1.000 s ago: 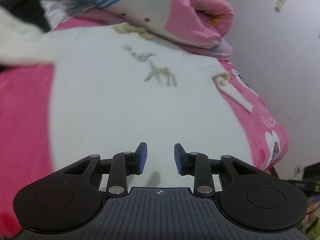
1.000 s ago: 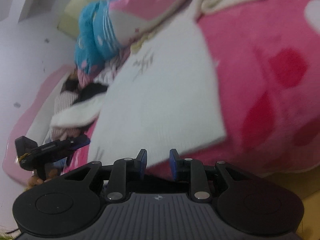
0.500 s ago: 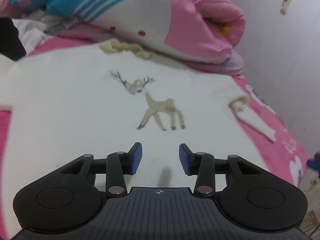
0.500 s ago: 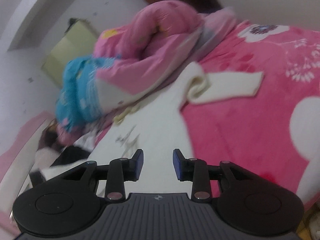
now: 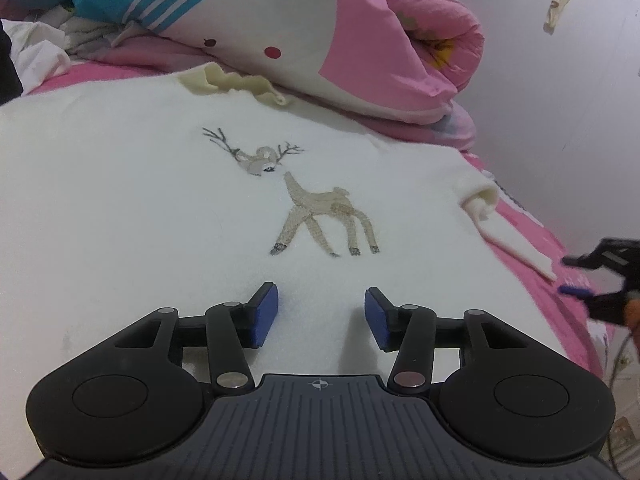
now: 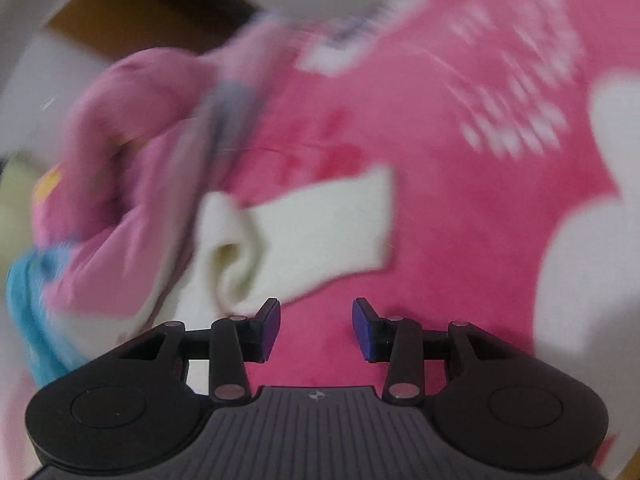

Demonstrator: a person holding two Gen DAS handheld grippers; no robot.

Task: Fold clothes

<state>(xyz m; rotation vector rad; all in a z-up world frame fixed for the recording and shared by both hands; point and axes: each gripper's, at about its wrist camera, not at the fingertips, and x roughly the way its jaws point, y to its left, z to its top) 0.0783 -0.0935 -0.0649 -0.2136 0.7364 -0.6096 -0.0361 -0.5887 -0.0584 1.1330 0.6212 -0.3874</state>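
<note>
We see both the left hand-held gripper (image 5: 320,314) and right hand-held gripper (image 6: 316,328) agape and empty over the soft, light, limp deer sweater (image 5: 160,208) spread on the bed (image 6: 460,200); pinch sleeve cuff (image 6: 360,216) or hem.

White wall (image 5: 560,100); pink bedspread (image 6: 460,168); rolled quilt (image 5: 360,40).

My right wrist view is smeared with motion blur: the sleeve (image 6: 320,232) and quilt (image 6: 132,152) have soft edges, and the blanket (image 6: 460,200) print is unreadable. In my left view the sweater (image 5: 160,220) runs off the left edge, and my right gripper (image 5: 576,276) is cut by the right edge.
</note>
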